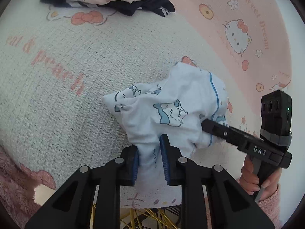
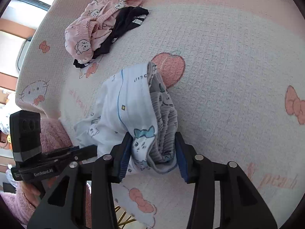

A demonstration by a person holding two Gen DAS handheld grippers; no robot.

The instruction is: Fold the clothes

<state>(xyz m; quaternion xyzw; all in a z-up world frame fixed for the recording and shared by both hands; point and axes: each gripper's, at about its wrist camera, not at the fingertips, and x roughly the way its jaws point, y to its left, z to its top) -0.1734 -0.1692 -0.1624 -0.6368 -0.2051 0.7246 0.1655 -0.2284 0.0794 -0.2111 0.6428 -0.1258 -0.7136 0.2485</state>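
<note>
The white garment (image 1: 171,103), printed with blue cartoon animals and lined in grey, is lying bunched near the front edge of the surface (image 1: 66,76), which a cream and pink cartoon-print blanket is covering. I am pinching it from two sides: the left gripper (image 1: 149,158) is holding one gathered end between its blue-padded jaws, and the right gripper (image 2: 152,156) is clamping its jaws on the grey waistband at the other end. A bare hand (image 1: 253,175) in a fluffy pink sleeve is gripping the right handle. Farther back, well apart, one pile (image 2: 103,28) is lying loose, in which I am counting two items: one pink printed piece and one dark piece, touching.
</note>
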